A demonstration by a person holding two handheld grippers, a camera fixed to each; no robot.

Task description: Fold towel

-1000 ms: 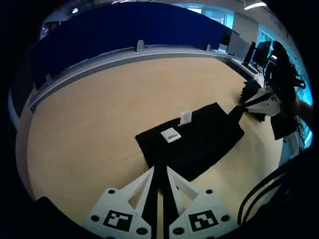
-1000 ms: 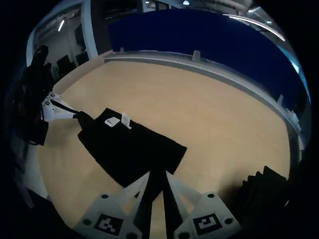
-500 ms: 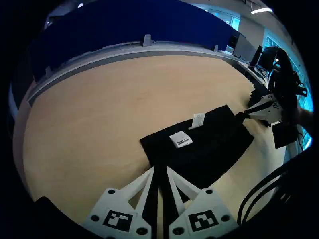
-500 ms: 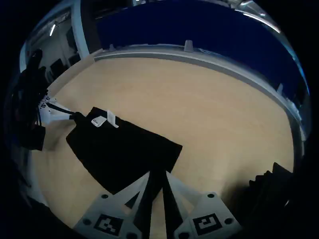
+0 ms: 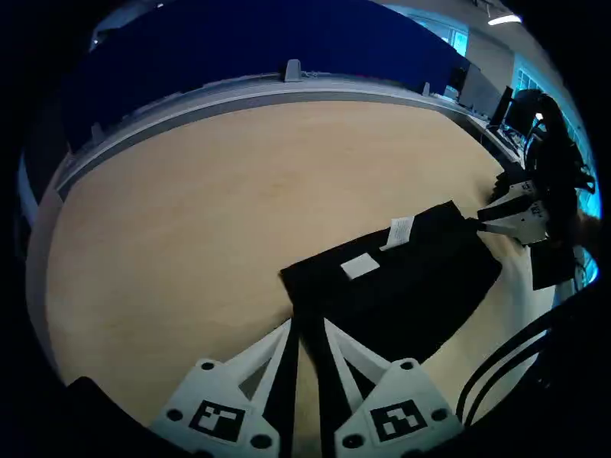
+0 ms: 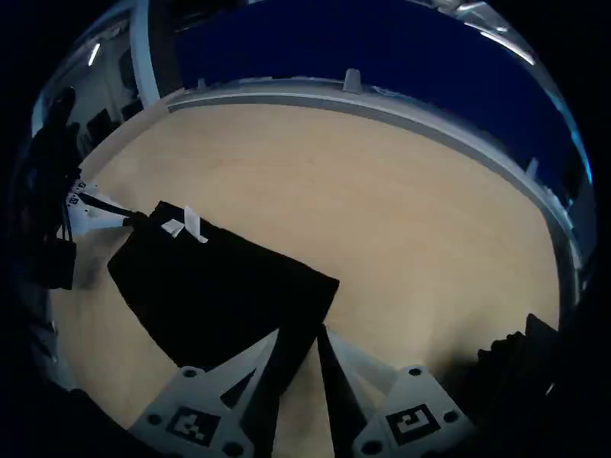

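- The towel [image 5: 397, 294] is black and lies flat on the pale wooden surface [image 5: 191, 214]. It forms a compact, fairly tidy rectangle with no loose flap trailing off it.
- Two small white labels [image 5: 360, 266] sit on the towel's upper face, in the half nearer the left gripper.
- My reading is that at least one fold is already made, since the cloth looks narrow and doubled rather than spread out in a single layer.
- What is left is probably one more fold, bringing one short end of the towel over the other. After that comes a press flat and letting go.
- The left gripper [image 5: 307, 328] sits low at one short end of the towel, where a corner of the cloth runs straight into the slot between its fingers.
- The right gripper [image 6: 299, 334] sits low at the opposite short end, where the towel's corner likewise reaches in between its fingers. The whole length of the towel stretches between the two.
- Both grippers have their fingers drawn close with a narrow gap between them. From these angles I cannot tell whether the fingers actually press on the cloth or merely straddle it.
- The towel shows no sag and no lifted edge between the two ends, so I take it to be resting on the surface rather than hanging from either gripper.
- Beyond the towel, a blue partition [image 5: 229, 46] runs along the far edge of the surface, well apart from the cloth.
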